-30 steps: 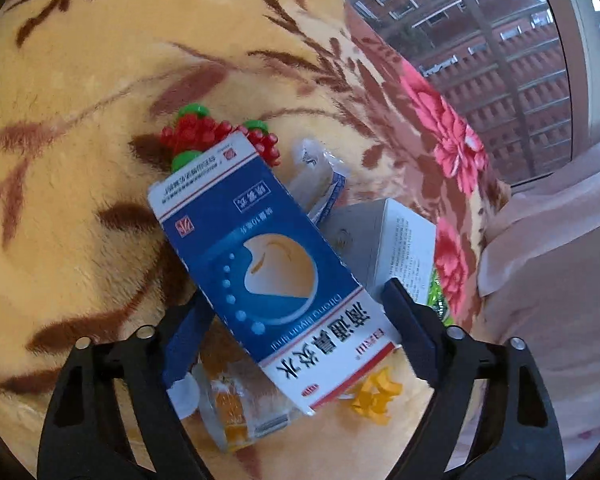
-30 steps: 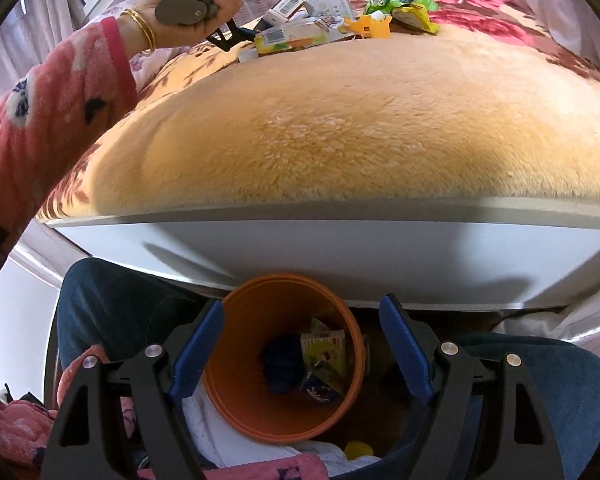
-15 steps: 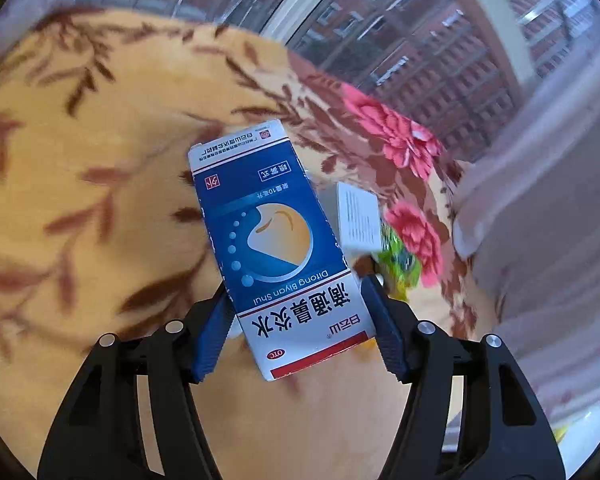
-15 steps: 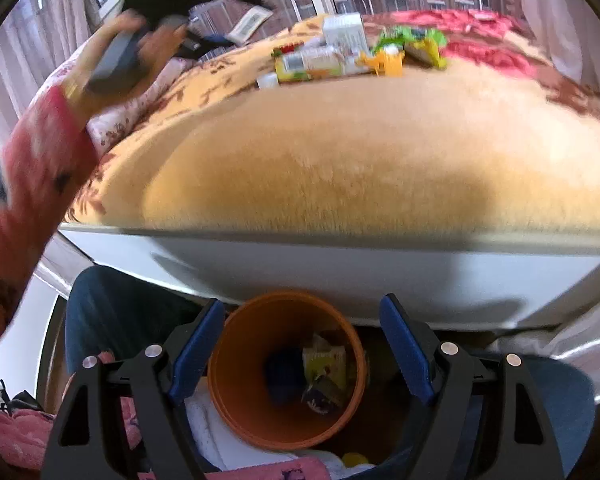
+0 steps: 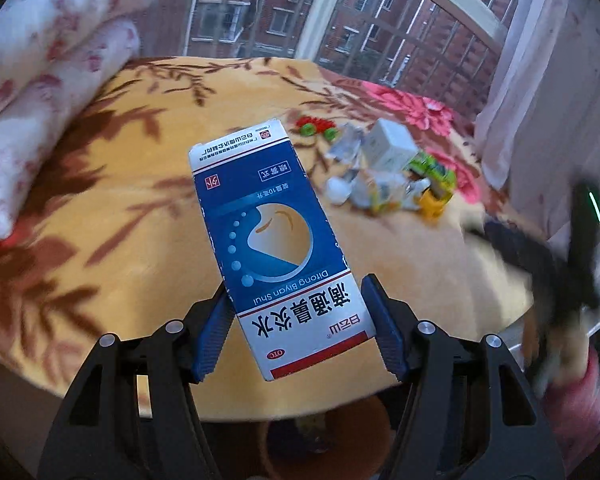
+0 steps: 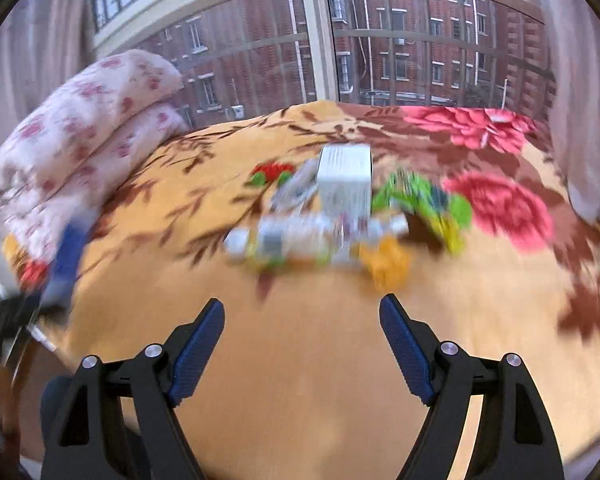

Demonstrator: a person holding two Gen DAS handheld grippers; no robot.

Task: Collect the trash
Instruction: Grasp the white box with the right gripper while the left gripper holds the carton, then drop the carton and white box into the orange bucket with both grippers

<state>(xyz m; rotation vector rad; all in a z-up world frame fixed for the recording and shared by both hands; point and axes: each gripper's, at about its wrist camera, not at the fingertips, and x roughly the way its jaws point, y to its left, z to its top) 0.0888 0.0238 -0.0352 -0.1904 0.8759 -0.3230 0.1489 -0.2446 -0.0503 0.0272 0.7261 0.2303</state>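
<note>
One blue-and-white carton [image 5: 278, 248] sits clamped in the left gripper [image 5: 298, 326], raised off the blanket [image 5: 140, 216] since earlier; its jaws have just closed. Remaining litter [image 6: 340, 216] lies far right. Right gripper [image 6: 302, 338] spread, empty.

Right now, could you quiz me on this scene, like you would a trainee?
1. True or false: the left claw grips a blue and white carton.
2. What is between the right claw's jaws? A) a white box B) nothing C) a green wrapper
3. Fill in: the orange bin sits below the edge of the ____.

Key:
1. True; both pads press its sides.
2. B; the white box and green wrapper lie further away on the blanket.
3. Blanket-covered bed.
</note>
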